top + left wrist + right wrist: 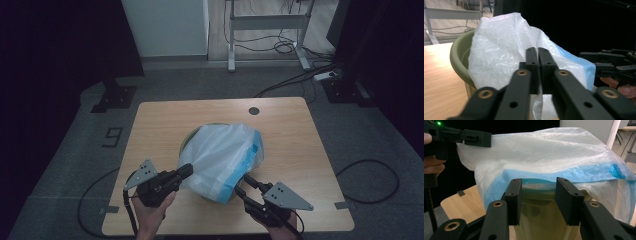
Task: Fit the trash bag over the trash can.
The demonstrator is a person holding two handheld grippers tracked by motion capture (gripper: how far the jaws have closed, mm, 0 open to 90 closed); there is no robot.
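A white plastic bag (225, 150) with a blue hem is draped over a green bin (186, 141) in the middle of the wooden table (290, 130). My left gripper (186, 171) is shut on the bag's near-left edge and holds the film pulled out from the bin. In the left gripper view its jaws (537, 53) meet in front of the bag (496, 50) and the bin's rim (457, 57). My right gripper (246, 181) stands open at the bin's near-right side. In the right gripper view its jaws (539, 187) frame the bin wall (539, 207) below the blue hem, with no grip on it.
A round cable hole (254, 110) sits near the table's far edge. Beyond the table are a white cabinet (165, 27), a desk frame (267, 22) and a power strip (325, 76) with cables on the floor. Dark stands flank both sides.
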